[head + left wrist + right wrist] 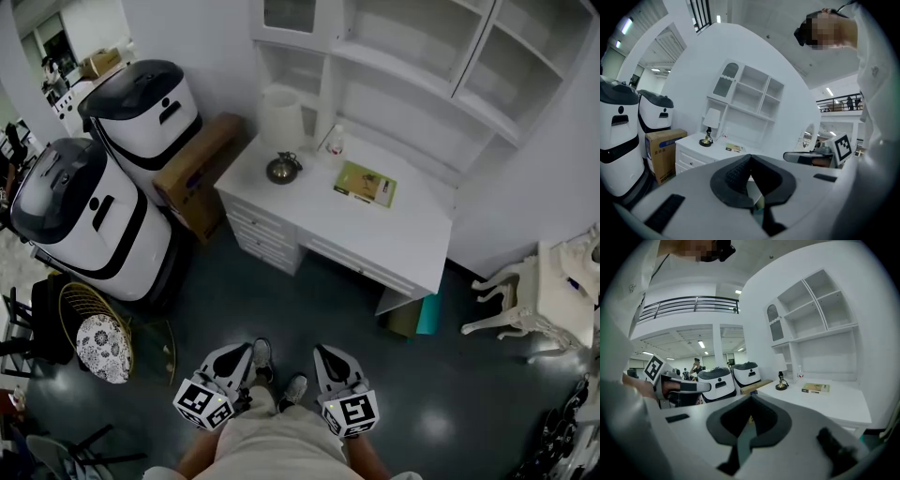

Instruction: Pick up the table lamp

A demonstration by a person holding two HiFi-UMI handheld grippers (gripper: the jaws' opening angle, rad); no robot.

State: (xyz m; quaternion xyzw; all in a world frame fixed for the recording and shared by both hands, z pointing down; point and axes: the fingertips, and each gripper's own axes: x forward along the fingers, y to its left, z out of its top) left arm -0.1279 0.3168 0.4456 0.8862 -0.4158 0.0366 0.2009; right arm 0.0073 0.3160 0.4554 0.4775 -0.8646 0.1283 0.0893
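Left gripper [750,158] shows, in its own view, ribbed black rubber jaws shut tip to tip with nothing between them, and the right gripper [751,398] likewise has its dark jaws meeting at a point, empty. Each gripper view looks almost level across the room and catches the other gripper off to one side. In these views the table lamp [710,126] reads in profile: a white tapered shade on a slim dark stem over a round brassy base. It stands well ahead of both grippers, left of where the left one points, at the far left corner of a white drawered desk [375,239], touched by neither. Only the head view gives the layout from above. A green book [366,184] lies flat to the lamp's right, a small bottle [335,141] stands behind it, and an open white shelf unit [422,84] rises along the wall beyond. Further left of the left gripper stand a brown cardboard box [202,164] and two rounded white machines [141,112] with black lids. Close on that gripper's left is a gold wire chair [80,295] with a patterned cushion. Off to the right of the right gripper stands a white carved side table [548,295]. Dark, glossy grey floor [281,309] lies under both grippers.
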